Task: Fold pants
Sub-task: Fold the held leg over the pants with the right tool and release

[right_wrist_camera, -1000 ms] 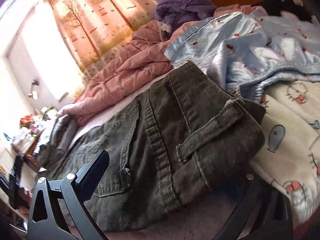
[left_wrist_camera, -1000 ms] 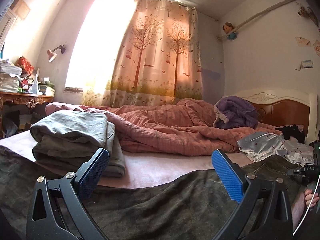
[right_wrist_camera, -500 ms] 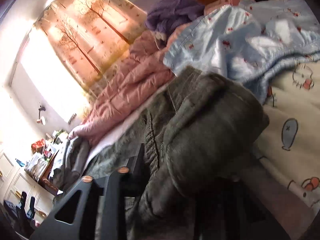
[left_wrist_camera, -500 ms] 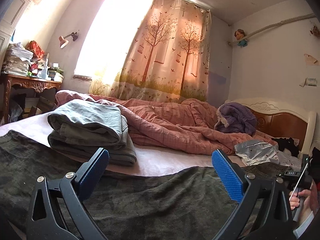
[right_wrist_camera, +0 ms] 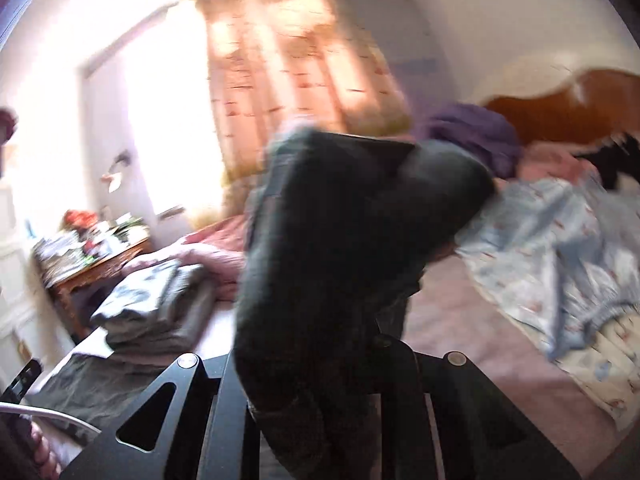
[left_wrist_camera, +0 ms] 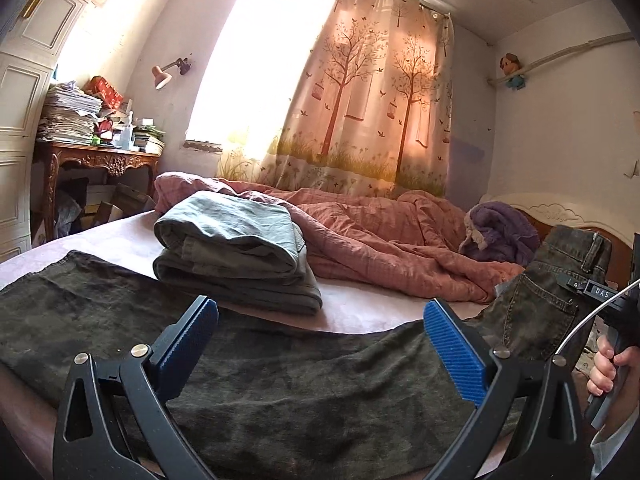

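Dark olive pants [left_wrist_camera: 280, 384] lie stretched along the near edge of the bed. My left gripper [left_wrist_camera: 320, 344] is open and empty, its blue pads [left_wrist_camera: 454, 350] just above the legs. My right gripper [right_wrist_camera: 312, 364] is shut on the pants' waist end [right_wrist_camera: 340, 240] and holds it lifted off the bed; that view is blurred. The raised waist with its back pocket also shows at the right of the left wrist view [left_wrist_camera: 560, 288], beside the hand on the right gripper's handle.
A stack of folded grey-green pants [left_wrist_camera: 236, 248] sits on the pink sheet [left_wrist_camera: 360, 308] behind the legs. A rumpled pink quilt [left_wrist_camera: 380, 240], a purple blanket [left_wrist_camera: 504, 232] and a light blue garment [right_wrist_camera: 560, 248] lie beyond. A cluttered desk [left_wrist_camera: 100, 156] stands left.
My right gripper closed on the pants' waist and lifted it up off the bed, swinging it toward the legs. My left gripper stayed open and turned a little to the left.
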### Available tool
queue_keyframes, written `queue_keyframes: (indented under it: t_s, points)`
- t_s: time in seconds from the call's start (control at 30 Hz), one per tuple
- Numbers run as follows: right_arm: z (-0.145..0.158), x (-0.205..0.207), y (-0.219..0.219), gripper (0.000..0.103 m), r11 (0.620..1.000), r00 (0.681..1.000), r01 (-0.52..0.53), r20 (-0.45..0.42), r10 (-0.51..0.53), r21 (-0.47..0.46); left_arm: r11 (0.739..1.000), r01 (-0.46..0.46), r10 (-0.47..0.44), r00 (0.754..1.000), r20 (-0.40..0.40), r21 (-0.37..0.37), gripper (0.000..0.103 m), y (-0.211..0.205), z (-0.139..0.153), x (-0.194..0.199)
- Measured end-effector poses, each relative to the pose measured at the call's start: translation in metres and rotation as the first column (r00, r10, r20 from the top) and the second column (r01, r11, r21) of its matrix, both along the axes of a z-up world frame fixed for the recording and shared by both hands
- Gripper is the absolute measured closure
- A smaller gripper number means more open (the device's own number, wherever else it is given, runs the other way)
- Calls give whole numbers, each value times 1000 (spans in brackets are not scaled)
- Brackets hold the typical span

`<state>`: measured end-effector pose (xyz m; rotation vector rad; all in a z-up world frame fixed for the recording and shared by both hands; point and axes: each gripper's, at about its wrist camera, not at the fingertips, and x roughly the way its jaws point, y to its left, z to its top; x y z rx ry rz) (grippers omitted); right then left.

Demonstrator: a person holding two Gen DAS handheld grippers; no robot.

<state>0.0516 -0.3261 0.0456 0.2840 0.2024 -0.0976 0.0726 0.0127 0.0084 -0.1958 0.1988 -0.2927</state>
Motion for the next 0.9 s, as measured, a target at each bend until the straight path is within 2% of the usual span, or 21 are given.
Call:
queue_keyframes:
  t_s: [0.2,0.33,0.53,0.6,0.7,0.8,0.9]
  points:
    - [4,22,62,86,989,989,-145,-1,145,6,1000,-18,18,1000,-6,11,1,16,-7,-3]
    - [-12,40,94,86,972,972,-228,-35,231,61,999,-28,29,999,-18,15,1,26,-14,-2]
    - [-56,75,139,86,963,945,-262,-184,269,64,999,-48,47,998,-46,-10,1,43,-24,1]
    - [-77,86,144,86,960,926,-268,-255,280,82,998,-52,51,997,-57,-17,1,48,-28,2]
    - [-103,103,147,86,946,875,-296,-360,323,129,998,-61,59,995,-77,-19,1,52,-33,3]
    - [-107,103,138,85,935,871,-306,-344,350,177,997,-78,77,993,-89,-8,1,52,-38,4]
    - [-105,102,139,85,936,858,-322,-372,353,144,998,-62,61,994,-94,-8,1,49,-39,5]
